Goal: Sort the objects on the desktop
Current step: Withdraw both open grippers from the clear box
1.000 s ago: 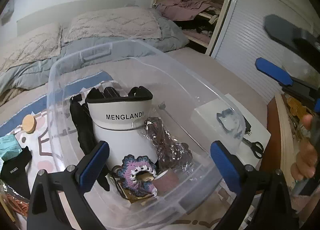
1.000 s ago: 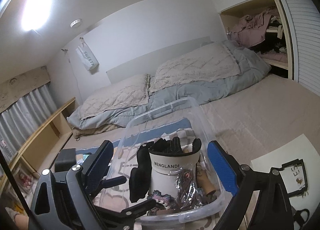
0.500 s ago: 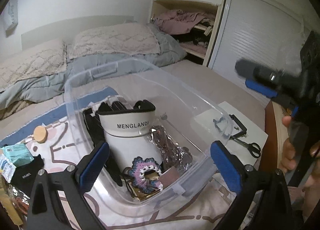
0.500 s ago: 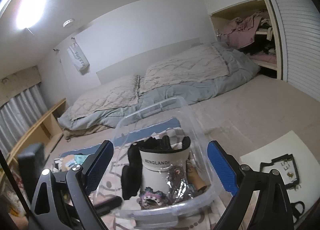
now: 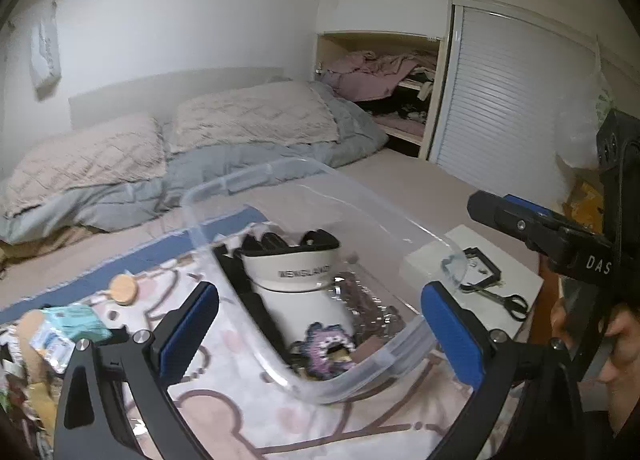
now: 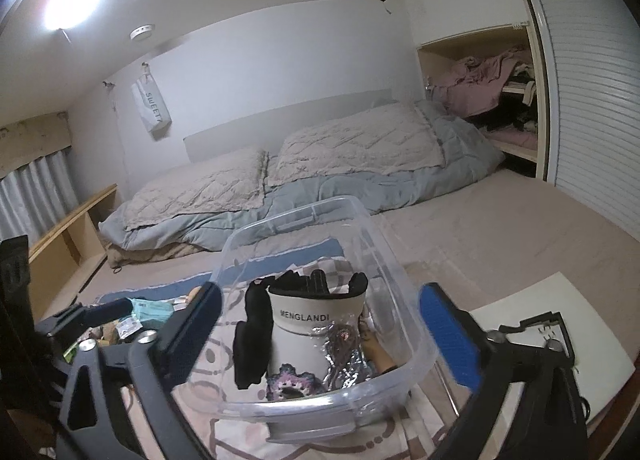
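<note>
A clear plastic bin (image 5: 400, 220) (image 6: 400, 300) stands on a patterned cloth. In it are a white "MENGLANDI" visor (image 5: 296, 268) (image 6: 308, 314), black gloves (image 6: 252, 340), a purple crochet scrunchie (image 5: 328, 348) and a silvery bag (image 6: 344, 356). My left gripper (image 5: 320, 328) is open and hangs back from the bin's near end, holding nothing. My right gripper (image 6: 324, 320) is open too, its jaws still opening; the bin's near rim shows between its fingers, and the pads touch nothing. Each gripper shows at the edge of the other's view: right gripper (image 5: 540, 228), left gripper (image 6: 108, 310).
To the right lies a white board (image 5: 440, 256) (image 6: 560, 312) with a black frame and scissors (image 5: 516, 304). Left of the bin are a round wooden lid (image 5: 124, 288), a teal packet (image 5: 72, 320) and other clutter. Behind is a bed (image 6: 340, 156); shelves and a shutter door stand at the right.
The left gripper has drawn back and up, so the bin looks smaller and farther. The right view has shifted a little, and the left gripper has slid to its left edge.
</note>
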{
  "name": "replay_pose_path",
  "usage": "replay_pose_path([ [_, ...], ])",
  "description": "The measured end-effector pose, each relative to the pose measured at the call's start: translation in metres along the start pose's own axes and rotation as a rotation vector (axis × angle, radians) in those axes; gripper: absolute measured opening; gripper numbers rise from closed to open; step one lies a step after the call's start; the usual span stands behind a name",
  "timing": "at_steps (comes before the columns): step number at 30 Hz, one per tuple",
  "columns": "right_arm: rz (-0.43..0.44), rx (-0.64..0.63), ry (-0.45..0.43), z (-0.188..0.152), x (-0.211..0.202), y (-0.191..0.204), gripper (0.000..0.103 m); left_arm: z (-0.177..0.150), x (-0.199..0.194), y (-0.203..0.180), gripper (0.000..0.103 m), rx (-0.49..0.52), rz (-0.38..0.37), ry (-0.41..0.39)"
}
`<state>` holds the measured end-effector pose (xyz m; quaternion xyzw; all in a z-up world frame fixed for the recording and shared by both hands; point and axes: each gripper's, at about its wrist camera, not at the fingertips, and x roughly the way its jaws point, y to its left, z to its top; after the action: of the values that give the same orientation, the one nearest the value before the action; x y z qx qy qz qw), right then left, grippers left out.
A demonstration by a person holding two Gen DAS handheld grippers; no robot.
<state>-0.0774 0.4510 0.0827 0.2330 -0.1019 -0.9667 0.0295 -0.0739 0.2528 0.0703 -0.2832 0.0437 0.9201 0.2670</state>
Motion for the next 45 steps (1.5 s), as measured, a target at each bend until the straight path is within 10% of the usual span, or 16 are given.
replay_pose_path([
  [45, -0.037, -0.109, -0.004, -0.065, -0.056, 0.079, 0.103, -0.068, -0.090, 0.066, 0.103, -0.035, 0.153, -0.058],
])
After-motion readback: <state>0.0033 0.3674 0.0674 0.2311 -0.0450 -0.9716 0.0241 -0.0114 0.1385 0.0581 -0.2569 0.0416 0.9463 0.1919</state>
